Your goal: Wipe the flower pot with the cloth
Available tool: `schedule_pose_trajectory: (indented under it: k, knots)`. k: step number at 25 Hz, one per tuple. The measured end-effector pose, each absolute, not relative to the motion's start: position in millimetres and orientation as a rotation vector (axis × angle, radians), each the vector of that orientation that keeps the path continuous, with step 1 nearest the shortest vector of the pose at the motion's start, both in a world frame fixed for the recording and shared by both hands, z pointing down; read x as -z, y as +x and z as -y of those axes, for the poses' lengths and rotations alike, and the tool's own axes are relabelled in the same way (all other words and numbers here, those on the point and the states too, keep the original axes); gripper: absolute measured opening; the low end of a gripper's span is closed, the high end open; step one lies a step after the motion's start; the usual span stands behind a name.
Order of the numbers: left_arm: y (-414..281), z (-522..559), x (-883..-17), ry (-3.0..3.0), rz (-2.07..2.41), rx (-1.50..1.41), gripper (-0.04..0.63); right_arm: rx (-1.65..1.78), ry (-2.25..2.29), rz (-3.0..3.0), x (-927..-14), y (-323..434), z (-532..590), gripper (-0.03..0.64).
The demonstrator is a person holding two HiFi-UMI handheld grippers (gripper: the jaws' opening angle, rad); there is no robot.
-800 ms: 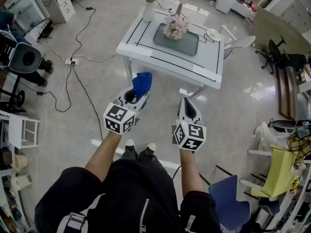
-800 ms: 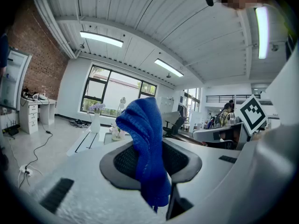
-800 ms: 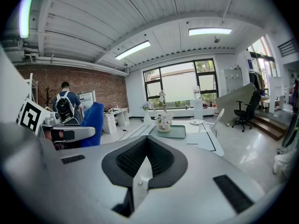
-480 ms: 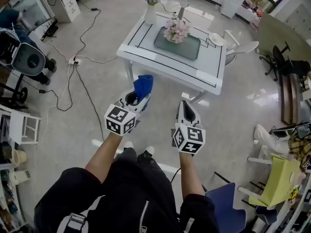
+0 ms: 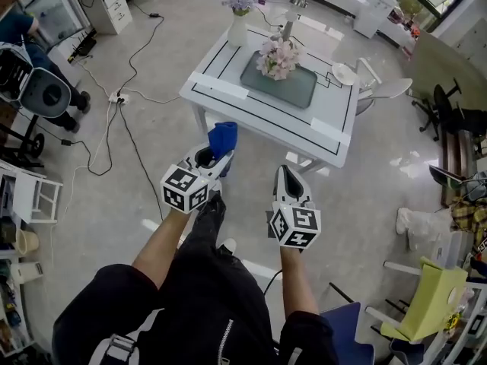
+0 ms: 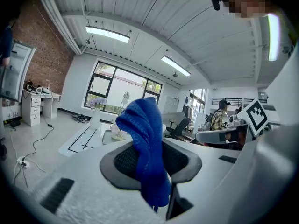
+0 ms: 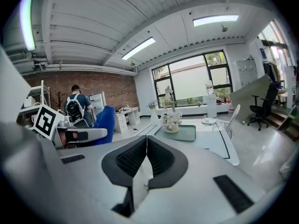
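Note:
A small flower pot (image 5: 278,61) with pink flowers stands on a grey-green tray (image 5: 298,90) on the white table (image 5: 228,73) ahead of me; in the right gripper view the pot (image 7: 171,127) is far off. My left gripper (image 5: 217,152) is shut on a blue cloth (image 5: 222,138), which stands up from its jaws (image 6: 145,139). My right gripper (image 5: 288,176) is shut with nothing in it (image 7: 146,148). Both grippers hang over the floor, short of the table's near edge.
A white vase (image 5: 238,27) with purple flowers stands at the table's far left, a white dish (image 5: 344,74) at its far right. Cables (image 5: 122,120) trail over the floor at left. White chair (image 5: 388,88) beyond the table, blue chair (image 5: 351,342) near right, shelving (image 5: 27,204) left.
I have stepped closer to the table; it sits lower and nearer in the head view. Both grippers keep their pose, the left still holding the cloth.

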State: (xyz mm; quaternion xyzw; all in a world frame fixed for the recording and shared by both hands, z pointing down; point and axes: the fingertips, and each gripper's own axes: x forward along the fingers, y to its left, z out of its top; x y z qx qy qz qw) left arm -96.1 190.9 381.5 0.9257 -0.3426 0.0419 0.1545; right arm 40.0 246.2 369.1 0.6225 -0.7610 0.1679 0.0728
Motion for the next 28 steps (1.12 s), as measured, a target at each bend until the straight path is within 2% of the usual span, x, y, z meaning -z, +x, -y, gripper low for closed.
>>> schedule_pose_trajectory:
  k: [12,20,28]
  knots:
    - [-88.1,-28.1,-420.9,2.604,0.933,-0.155,0.124,-0.553,1.816,2.247,-388.9,38.0,-93.7,0.009]
    - [-82.7,96.8,-469.4,2.605,0.817,-0.334,0.124,-0.632,1.822,2.169,-407.0,27.0,14.2,0.009]
    - [-55.2,180.2,-513.2,2.584,0.759,-0.427,0.123,-0.66,1.814,2.142,-425.9,33.4,71.1,0.009]
